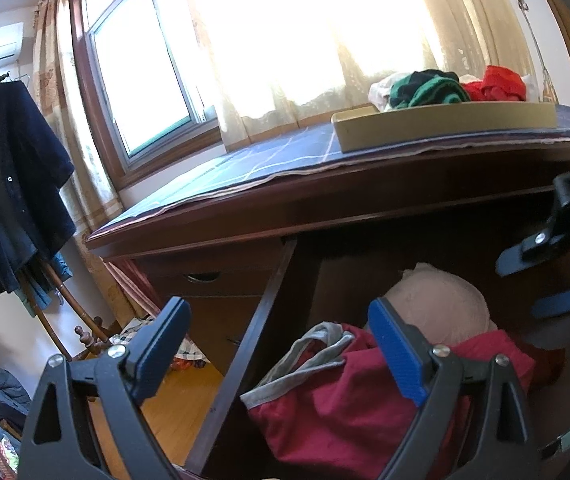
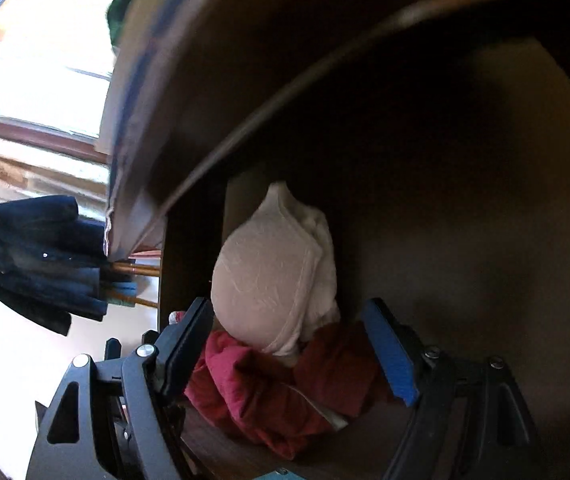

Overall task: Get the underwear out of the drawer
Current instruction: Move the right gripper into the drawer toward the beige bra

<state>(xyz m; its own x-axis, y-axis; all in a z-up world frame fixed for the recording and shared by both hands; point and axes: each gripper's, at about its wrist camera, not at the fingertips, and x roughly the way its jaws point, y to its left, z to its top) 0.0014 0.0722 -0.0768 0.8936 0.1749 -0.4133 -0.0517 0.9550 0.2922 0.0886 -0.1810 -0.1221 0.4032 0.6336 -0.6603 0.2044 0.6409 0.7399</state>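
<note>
Both tongs, left [image 1: 281,356] and right [image 2: 297,344], gape over red underwear [image 1: 337,396]; no readable writing.

The drawer [image 1: 261,320] stands pulled out under the desk [image 1: 285,204], open from above, but the desk's front edge overhangs its back part, so headroom shrinks deeper in. The drawer's left wall rises between the two fingers of the left gripper [image 1: 281,348], one finger outside over the floor, the other inside. Red underwear [image 1: 337,400] fills the near part; a pale bra [image 2: 269,268] is heaped behind it, blocking the way to the back left. To the right of the bra the drawer looks dark and bare. The right gripper [image 2: 297,348] takes up the right side, jaws spread, straddling the clothes.
</note>
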